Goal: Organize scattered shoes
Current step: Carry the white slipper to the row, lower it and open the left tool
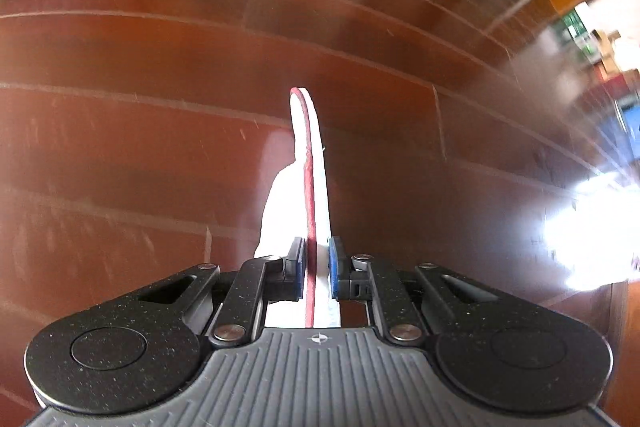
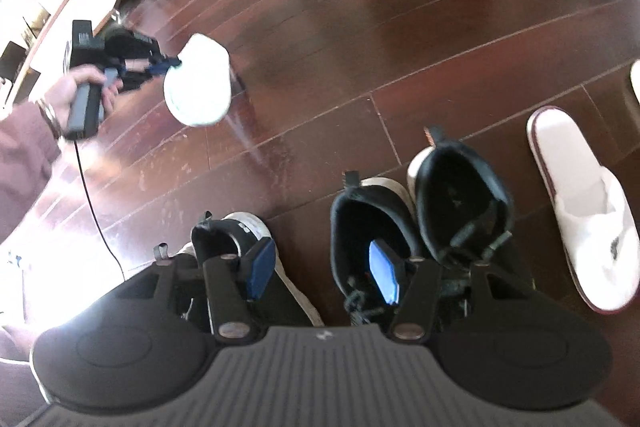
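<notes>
1. Black sneakers sit nearest your right gripper (image 2: pixel 322 273): a pair (image 2: pixel 420 211) side by side, heels toward the open floor, and a third black shoe (image 2: pixel 240 251) just to their left. Your right fingers are spread wide and hold nothing, hovering over these shoes.
2. White, with a maroon edge, one slipper (image 2: pixel 584 215) lies just right of the pair, its long axis roughly parallel to theirs, heel toward the open floor. I judge this row already tidied.
3. Farther out, your left gripper (image 1: pixel 316 267) is clamped on the mate, the second white slipper (image 1: pixel 308 187), lifted clear of the wooden floor (image 1: pixel 160 107). Its sole edge runs straight out along the fingers, on edge, the strap bulging left; the free end points away from you.
4. Left to do, as I judge: carry that slipper to the row and lay it flat beside its mate, heel out. Another pale object at the far right edge is too cropped to identify.
</notes>
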A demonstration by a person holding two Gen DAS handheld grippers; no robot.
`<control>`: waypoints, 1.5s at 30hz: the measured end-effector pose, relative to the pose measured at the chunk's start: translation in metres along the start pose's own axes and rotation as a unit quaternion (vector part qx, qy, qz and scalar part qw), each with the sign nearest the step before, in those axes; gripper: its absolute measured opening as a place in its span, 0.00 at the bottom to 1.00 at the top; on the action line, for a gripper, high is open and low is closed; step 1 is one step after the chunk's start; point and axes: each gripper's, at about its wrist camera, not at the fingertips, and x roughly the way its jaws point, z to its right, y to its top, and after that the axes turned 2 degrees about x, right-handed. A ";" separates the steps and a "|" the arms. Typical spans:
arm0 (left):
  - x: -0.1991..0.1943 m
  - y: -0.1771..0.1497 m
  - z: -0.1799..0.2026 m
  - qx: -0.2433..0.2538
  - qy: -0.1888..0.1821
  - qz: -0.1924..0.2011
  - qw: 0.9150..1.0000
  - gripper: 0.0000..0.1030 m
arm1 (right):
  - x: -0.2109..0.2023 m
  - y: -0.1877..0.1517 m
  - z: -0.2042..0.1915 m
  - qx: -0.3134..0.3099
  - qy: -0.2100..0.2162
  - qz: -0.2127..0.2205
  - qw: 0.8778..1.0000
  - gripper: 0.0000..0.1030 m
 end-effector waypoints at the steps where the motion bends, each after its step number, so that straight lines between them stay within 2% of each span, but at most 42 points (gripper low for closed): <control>1: -0.002 -0.012 0.008 0.001 0.001 -0.003 1.000 0.14 | -0.006 -0.003 0.007 0.007 0.000 0.006 1.000 0.54; 5: -0.013 -0.031 0.040 0.023 0.000 -0.008 1.000 0.14 | -0.033 -0.016 0.035 0.032 -0.001 0.028 0.999 0.54; 9: -0.052 -0.063 0.120 0.085 -0.026 -0.011 0.996 0.14 | -0.058 -0.027 0.057 0.050 0.000 0.044 0.998 0.54; 11: -0.056 -0.078 0.149 0.101 -0.042 -0.022 0.994 0.14 | -0.078 -0.034 0.075 0.066 -0.001 0.057 0.996 0.54; 16: -0.067 -0.145 0.252 0.146 -0.069 -0.057 0.985 0.14 | -0.141 -0.041 0.133 0.093 -0.006 0.093 0.991 0.54; 17: -0.070 -0.150 0.264 0.149 -0.069 -0.060 0.985 0.14 | -0.153 -0.041 0.143 0.096 -0.007 0.099 0.990 0.54; 19: -0.077 -0.175 0.313 0.163 -0.063 -0.070 0.982 0.14 | -0.178 -0.042 0.165 0.101 -0.008 0.111 0.989 0.54; 20: -0.089 -0.178 0.323 0.167 -0.062 -0.071 0.982 0.14 | -0.191 -0.042 0.176 0.103 -0.009 0.117 0.988 0.54; 22: -0.098 -0.214 0.363 0.188 -0.051 -0.073 0.978 0.14 | -0.215 -0.043 0.197 0.108 -0.011 0.129 0.986 0.54; 23: -0.101 -0.223 0.372 0.194 -0.049 -0.073 0.977 0.14 | -0.228 -0.044 0.208 0.111 -0.012 0.135 0.985 0.54; 25: -0.099 -0.258 0.411 0.223 -0.040 -0.075 0.971 0.14 | -0.253 -0.044 0.230 0.116 -0.014 0.147 0.982 0.54; 27: -0.091 -0.289 0.445 0.253 -0.032 -0.077 0.964 0.14 | -0.278 -0.045 0.252 0.120 -0.015 0.159 0.980 0.54; 30: -0.064 -0.338 0.478 0.303 -0.029 -0.099 0.947 0.14 | -0.312 -0.050 0.283 0.130 -0.020 0.176 0.976 0.54; 34: -0.016 -0.392 0.508 0.377 -0.040 -0.106 0.919 0.14 | -0.321 -0.093 0.309 0.160 -0.049 0.187 0.968 0.54; 35: -0.008 -0.400 0.509 0.389 -0.042 -0.104 0.915 0.14 | -0.320 -0.107 0.314 0.173 -0.056 0.189 0.965 0.54; 36: 0.004 -0.419 0.516 0.416 -0.047 -0.099 0.903 0.14 | -0.318 -0.118 0.318 0.184 -0.062 0.189 0.962 0.54; 37: 0.013 -0.433 0.520 0.436 -0.050 -0.095 0.894 0.14 | -0.316 -0.126 0.320 0.192 -0.067 0.189 0.961 0.54; 38: 0.019 -0.442 0.522 0.447 -0.052 -0.093 0.888 0.14 | -0.312 -0.143 0.322 0.208 -0.079 0.187 0.957 0.54; 39: 0.031 -0.460 0.526 0.468 -0.058 -0.095 0.877 0.14 | -0.308 -0.162 0.323 0.225 -0.091 0.186 0.952 0.54; 41: 0.044 -0.479 0.526 0.485 -0.060 -0.105 0.866 0.15 | -0.303 -0.182 0.319 0.236 -0.105 0.185 0.948 0.54; 45: 0.061 -0.513 0.519 0.495 -0.065 -0.144 0.854 0.15 | -0.295 -0.219 0.312 0.276 -0.123 0.190 0.934 0.54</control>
